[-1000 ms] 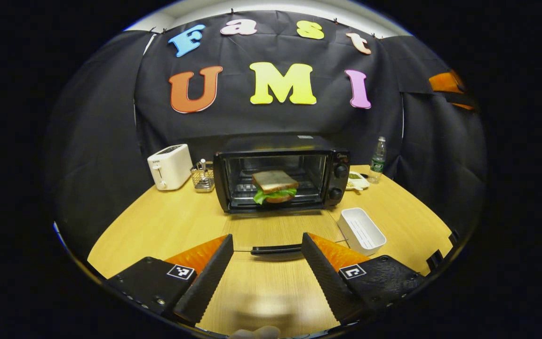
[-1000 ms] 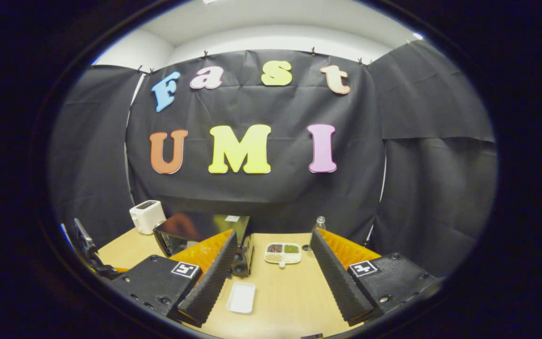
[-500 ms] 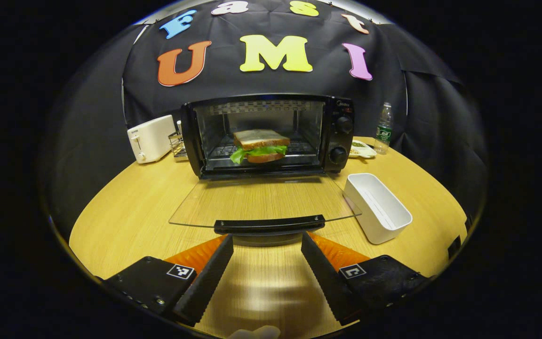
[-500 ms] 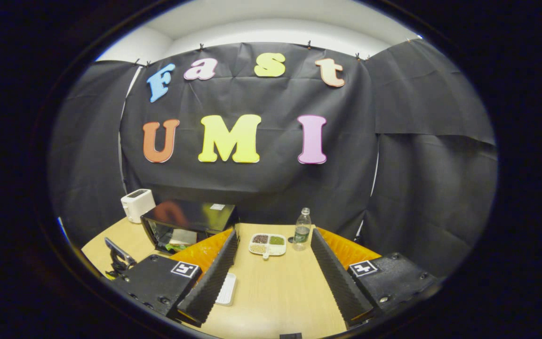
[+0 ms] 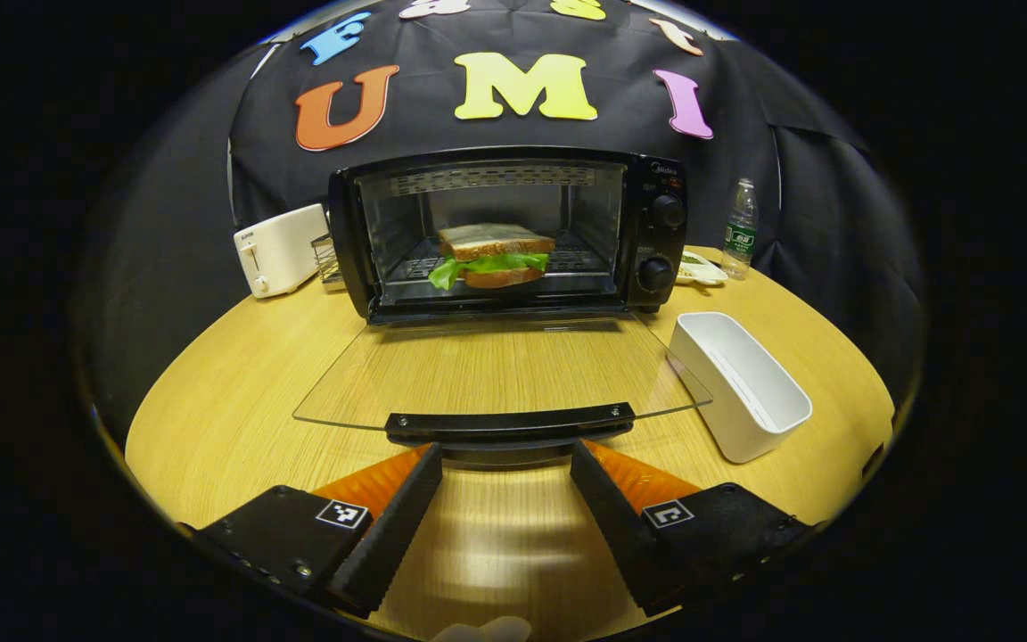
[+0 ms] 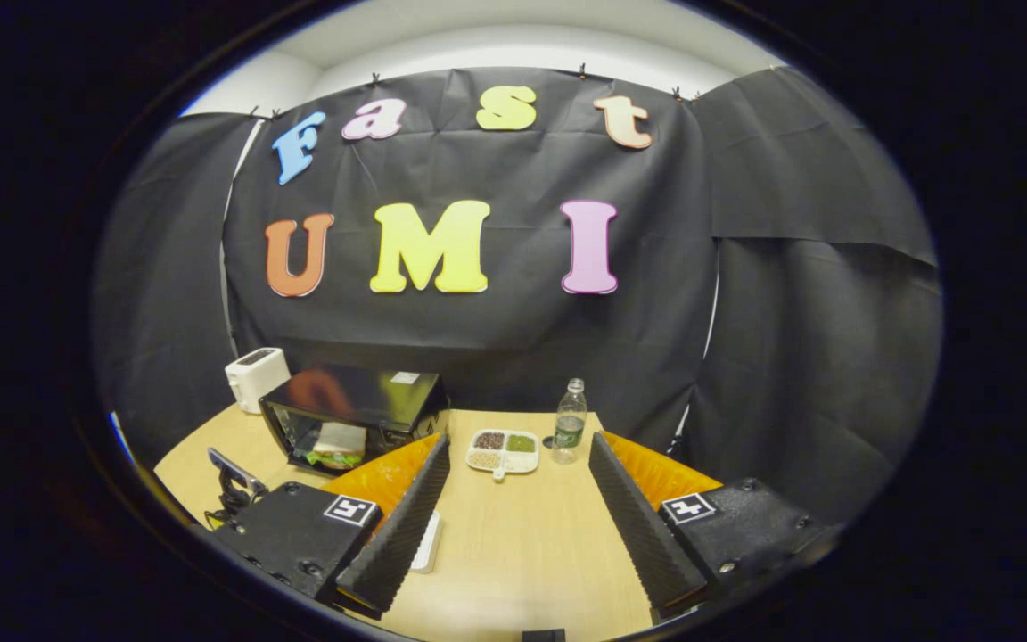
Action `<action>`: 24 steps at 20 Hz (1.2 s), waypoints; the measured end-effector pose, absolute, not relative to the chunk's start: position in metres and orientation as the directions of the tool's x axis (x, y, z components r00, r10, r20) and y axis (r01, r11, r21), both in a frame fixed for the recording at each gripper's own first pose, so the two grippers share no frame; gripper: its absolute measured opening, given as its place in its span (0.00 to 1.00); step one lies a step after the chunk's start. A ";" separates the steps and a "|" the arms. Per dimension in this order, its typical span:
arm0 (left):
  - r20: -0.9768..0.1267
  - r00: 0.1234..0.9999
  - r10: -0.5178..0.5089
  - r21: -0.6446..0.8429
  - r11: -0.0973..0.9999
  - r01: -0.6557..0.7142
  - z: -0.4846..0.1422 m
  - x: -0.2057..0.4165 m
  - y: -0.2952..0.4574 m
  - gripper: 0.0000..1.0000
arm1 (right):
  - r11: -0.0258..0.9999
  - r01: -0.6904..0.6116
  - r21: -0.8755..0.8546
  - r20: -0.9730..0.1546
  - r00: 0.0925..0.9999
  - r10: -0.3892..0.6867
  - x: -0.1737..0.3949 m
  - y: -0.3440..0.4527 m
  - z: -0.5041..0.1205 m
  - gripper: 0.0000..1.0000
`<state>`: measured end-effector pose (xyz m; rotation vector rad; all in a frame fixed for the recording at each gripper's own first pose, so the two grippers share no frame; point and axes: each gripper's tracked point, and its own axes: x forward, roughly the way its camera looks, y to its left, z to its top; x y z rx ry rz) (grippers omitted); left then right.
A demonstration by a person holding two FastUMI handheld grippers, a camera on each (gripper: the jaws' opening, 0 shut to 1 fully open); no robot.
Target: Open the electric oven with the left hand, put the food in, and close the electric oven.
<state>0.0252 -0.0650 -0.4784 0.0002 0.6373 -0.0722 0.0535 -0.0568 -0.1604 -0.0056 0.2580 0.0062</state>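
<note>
Left gripper view: the electric oven (image 5: 513, 234) stands on the wooden table (image 5: 228, 392) with its glass door (image 5: 496, 370) folded down flat toward the camera. The sandwich (image 5: 491, 254) lies on the rack inside the cavity, well beyond the tool. The left gripper (image 5: 503, 459) is spread wide and holds nothing; its fingertips sit just under and in front of the door's black handle (image 5: 509, 421), one to each side of its middle. Whether either fingertip touches the handle cannot be told. A white tray (image 5: 741, 383) lies to the right of the door, a white toaster (image 5: 280, 248) to the left of the oven, and a water bottle (image 5: 739, 228) behind on the right. A small wire rack between toaster and oven is mostly hidden by the oven's side.

Right gripper view: the right gripper (image 6: 520, 450) is likewise wide apart and empty, held above the table and apart from the oven (image 6: 349, 419), seen here obliquely from its right. The sandwich (image 6: 335, 446) shows dimly through the opening. This view alone shows plainly the divided snack dish (image 6: 503, 451) beside the bottle (image 6: 570, 421). A dark device at the lower left edge is too small to identify, and the white tray (image 6: 428, 544) is largely covered by the near finger.
</note>
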 end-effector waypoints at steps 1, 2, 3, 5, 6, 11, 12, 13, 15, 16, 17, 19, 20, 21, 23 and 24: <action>-0.591 0.804 -0.064 -0.027 0.998 0.059 -0.476 0.027 -0.065 0.96 | 1.000 -0.007 -0.003 -0.257 0.967 0.006 0.054 -0.057 -0.161 0.97; -0.583 0.810 -0.066 -0.035 0.998 0.056 -0.472 0.030 -0.064 0.96 | 1.000 -0.008 -0.006 -0.257 0.966 0.007 0.055 -0.057 -0.161 0.97; -0.595 0.801 -0.069 -0.046 0.998 0.051 -0.473 0.030 -0.064 0.96 | 1.000 -0.013 -0.009 -0.255 0.967 0.010 0.057 -0.056 -0.161 0.97; -0.595 0.800 -0.071 -0.040 0.997 0.059 -0.471 0.029 -0.065 0.95 | 1.000 -0.017 -0.015 -0.254 0.967 0.012 0.057 -0.055 -0.160 0.97; -0.597 0.799 -0.069 -0.039 0.998 0.057 -0.470 0.030 -0.064 0.96 | 1.000 -0.020 -0.017 -0.256 0.967 0.015 0.058 -0.055 -0.161 0.97; -0.587 0.807 -0.068 -0.038 0.998 0.056 -0.456 0.032 -0.065 0.95 | 0.999 -0.027 -0.022 -0.248 0.968 0.021 0.059 -0.054 -0.156 0.97; -0.581 0.811 -0.068 -0.039 0.998 0.055 -0.450 0.034 -0.064 0.95 | 0.999 -0.026 -0.022 -0.245 0.969 0.020 0.061 -0.055 -0.155 0.97; -0.576 0.815 -0.067 -0.039 0.998 0.055 -0.444 0.035 -0.063 0.95 | 0.999 -0.028 -0.020 -0.241 0.970 0.022 0.062 -0.055 -0.154 0.97; -0.563 0.824 -0.066 -0.034 0.998 0.056 -0.431 0.040 -0.064 0.95 | 0.999 -0.032 -0.014 -0.236 0.971 0.028 0.064 -0.054 -0.151 0.97; -0.553 0.831 -0.065 -0.029 0.998 0.059 -0.423 0.042 -0.064 0.95 | 0.999 -0.032 -0.012 -0.231 0.972 0.028 0.064 -0.054 -0.148 0.97; -0.544 0.836 -0.063 -0.023 0.998 0.061 -0.416 0.046 -0.064 0.96 | 0.999 -0.033 -0.010 -0.228 0.973 0.030 0.065 -0.054 -0.146 0.97; -0.525 0.849 -0.063 -0.026 0.998 0.058 -0.400 0.055 -0.063 0.96 | 0.999 -0.035 -0.010 -0.221 0.975 0.032 0.067 -0.055 -0.143 0.97; -0.513 0.856 -0.063 -0.031 0.998 0.055 -0.389 0.061 -0.064 0.96 | 0.999 -0.035 -0.010 -0.217 0.976 0.032 0.068 -0.055 -0.140 0.97; -0.499 0.864 -0.063 -0.031 0.998 0.055 -0.381 0.067 -0.063 0.96 | 0.999 -0.035 -0.009 -0.212 0.977 0.032 0.068 -0.056 -0.138 0.97; -0.468 0.881 -0.060 -0.014 0.998 0.060 -0.366 0.081 -0.064 0.96 | 0.999 -0.036 -0.004 -0.206 0.978 0.034 0.072 -0.056 -0.136 0.97; -0.463 0.885 -0.057 -0.011 0.998 0.059 -0.362 0.089 -0.062 0.96 | 0.999 -0.036 -0.002 -0.204 0.978 0.035 0.073 -0.056 -0.136 0.97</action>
